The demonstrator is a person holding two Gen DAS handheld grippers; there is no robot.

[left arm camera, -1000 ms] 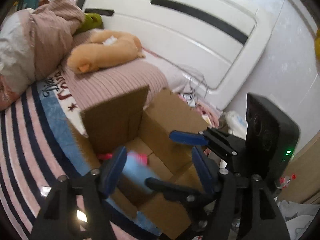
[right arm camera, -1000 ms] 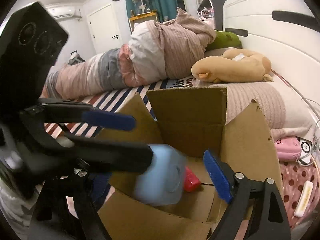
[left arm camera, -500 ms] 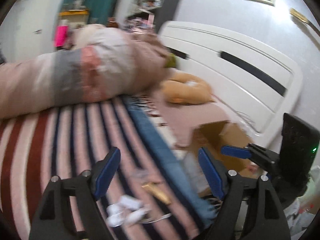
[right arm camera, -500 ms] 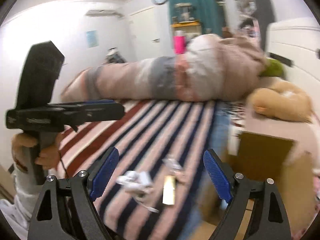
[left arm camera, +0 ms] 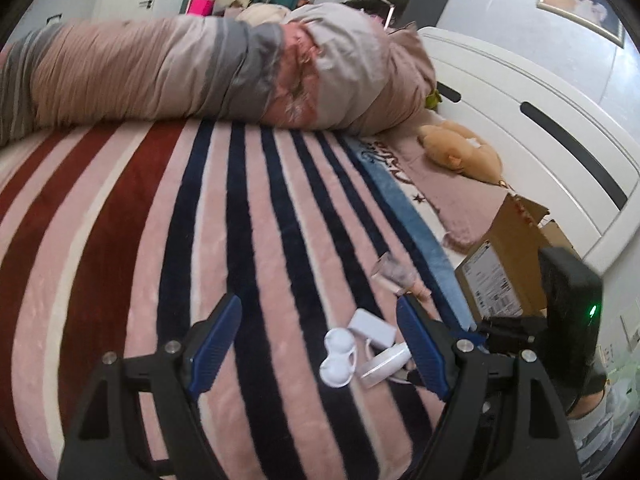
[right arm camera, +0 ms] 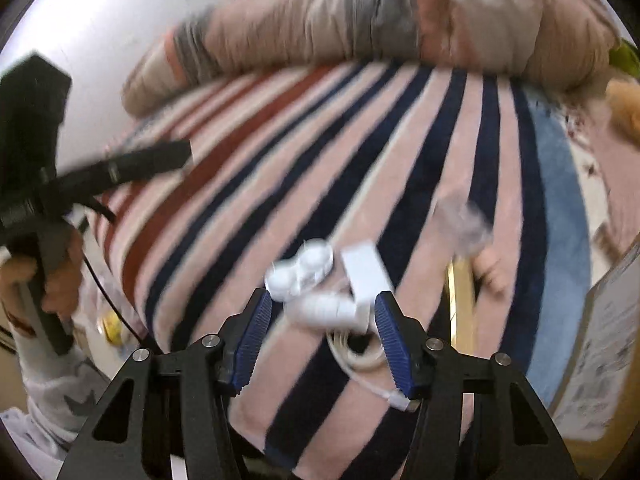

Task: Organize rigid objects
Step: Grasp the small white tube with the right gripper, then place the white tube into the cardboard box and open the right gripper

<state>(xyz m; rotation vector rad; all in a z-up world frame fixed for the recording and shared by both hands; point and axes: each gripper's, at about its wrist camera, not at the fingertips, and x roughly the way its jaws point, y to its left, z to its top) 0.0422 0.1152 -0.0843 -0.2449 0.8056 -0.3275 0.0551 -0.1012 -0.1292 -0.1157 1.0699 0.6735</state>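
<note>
Bed (left arm camera: 280,208) has a box (left arm camera: 500,268) at its right edge. White charger (right arm camera: 366,272) and lens case (right arm camera: 300,266) sit near. Right gripper (right arm camera: 322,330) is closing around the charger, not touching; left gripper (left arm camera: 316,344) apart, empty. Trailing cable (right arm camera: 352,354) could snag.

Motion-blurred white cylinder (right arm camera: 320,309), identity unclear

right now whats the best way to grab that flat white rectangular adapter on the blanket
Probably take the white adapter across its two long edges, near the middle, coming down from above. It lies flat on the striped blanket, so only its narrow width fits a gripper. The double-round white case and white tube crowd one end, so stay toward the free end.
</note>
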